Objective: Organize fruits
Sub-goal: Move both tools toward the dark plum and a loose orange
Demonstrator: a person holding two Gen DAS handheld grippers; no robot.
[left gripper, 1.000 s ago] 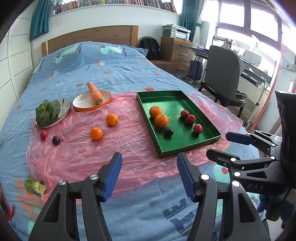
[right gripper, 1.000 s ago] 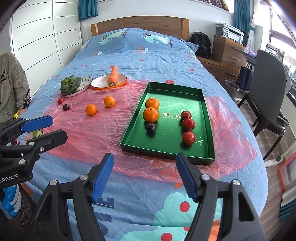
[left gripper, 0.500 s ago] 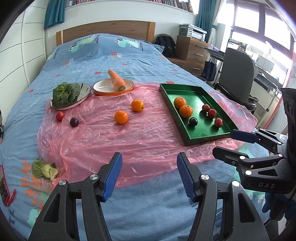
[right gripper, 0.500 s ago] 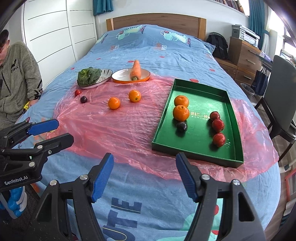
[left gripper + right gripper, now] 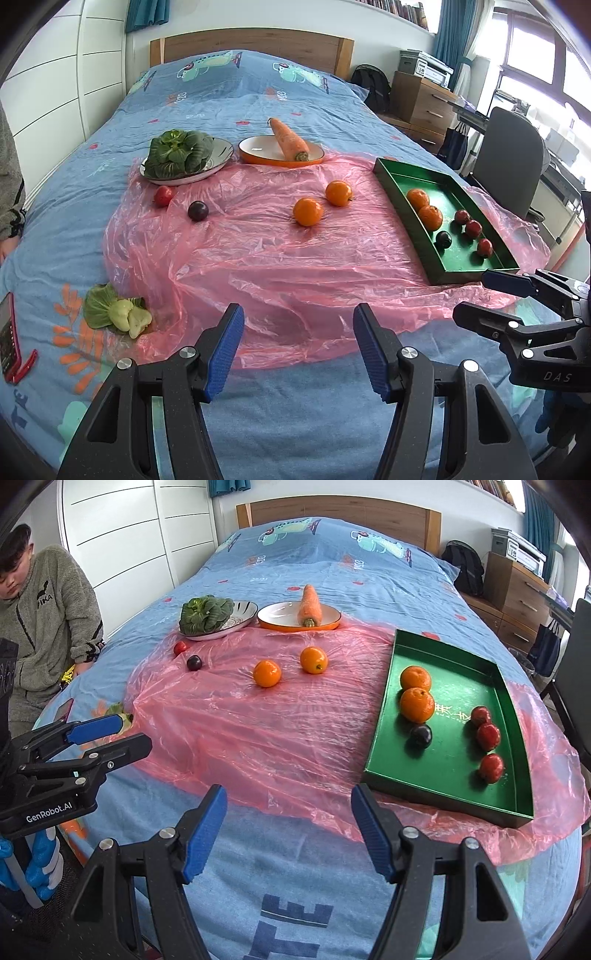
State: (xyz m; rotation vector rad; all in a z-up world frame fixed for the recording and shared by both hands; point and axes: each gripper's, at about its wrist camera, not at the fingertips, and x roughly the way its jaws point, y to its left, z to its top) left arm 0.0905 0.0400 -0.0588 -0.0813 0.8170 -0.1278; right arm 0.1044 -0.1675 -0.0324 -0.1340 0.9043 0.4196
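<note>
A green tray [image 5: 469, 782] on a pink plastic sheet [image 5: 258, 731] holds two oranges [image 5: 416, 703], a dark plum [image 5: 421, 736] and three red fruits [image 5: 488, 736]. Two loose oranges [image 5: 308, 211] [image 5: 338, 192] lie on the sheet left of the tray [image 5: 402, 206]. Further left lie a dark plum [image 5: 198, 210] and a red fruit [image 5: 163, 195]. My left gripper [image 5: 298, 349] hangs open and empty over the sheet's near edge. My right gripper [image 5: 290, 829] is open and empty too, near the tray's front left corner.
A plate of leafy greens [image 5: 181, 157] and an orange-rimmed plate with a carrot [image 5: 288, 142] stand behind the sheet. A bok choy [image 5: 118, 312] and a red phone [image 5: 8, 338] lie at the near left. A seated person [image 5: 44, 616] is beside the bed's left side; a chair [image 5: 506, 158] stands right.
Both grippers have swung left and lower over the bed, so the tray now sits further right in each view. Their jaws have stayed open the same width.
</note>
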